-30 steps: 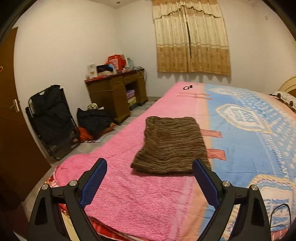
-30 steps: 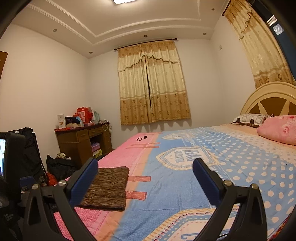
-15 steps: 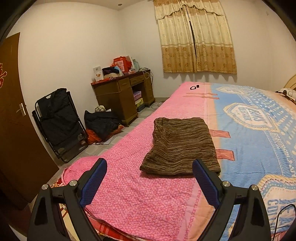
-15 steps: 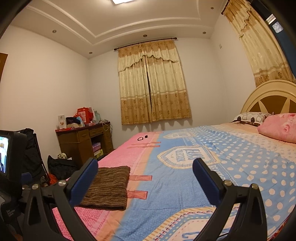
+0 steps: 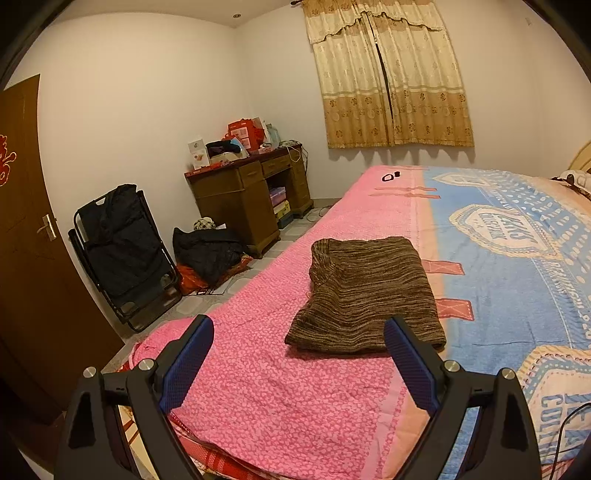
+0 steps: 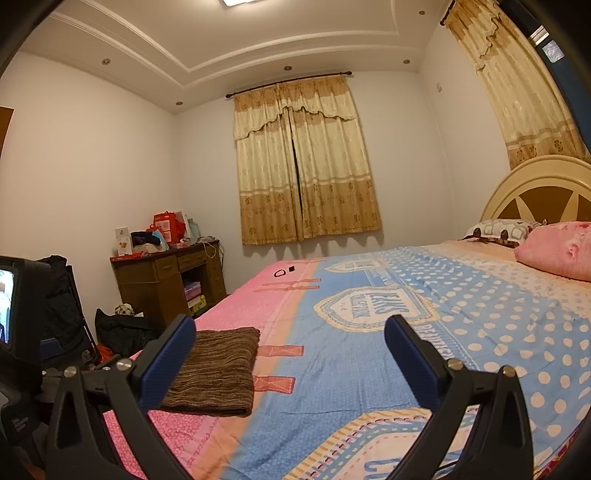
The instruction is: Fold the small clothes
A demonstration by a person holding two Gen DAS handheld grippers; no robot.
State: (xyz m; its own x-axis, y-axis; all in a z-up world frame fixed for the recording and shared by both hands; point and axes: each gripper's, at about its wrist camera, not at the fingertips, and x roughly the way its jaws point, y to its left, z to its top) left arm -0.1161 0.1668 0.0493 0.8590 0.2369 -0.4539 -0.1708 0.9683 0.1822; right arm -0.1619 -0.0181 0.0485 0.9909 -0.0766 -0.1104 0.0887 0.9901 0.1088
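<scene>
Both hand-held grippers, left [image 5: 298, 352] and right [image 6: 290, 350], wide apart, empty, above folded brown garment [image 5: 365, 295].

Warm ceiling light [image 6: 242, 2] (glaring), soft shadows, sharp focus, fisheye-bent dark corners.

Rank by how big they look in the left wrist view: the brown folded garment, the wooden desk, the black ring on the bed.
1. brown folded garment, though it lies nearest the camera
2. wooden desk, farther off
3. black ring
</scene>
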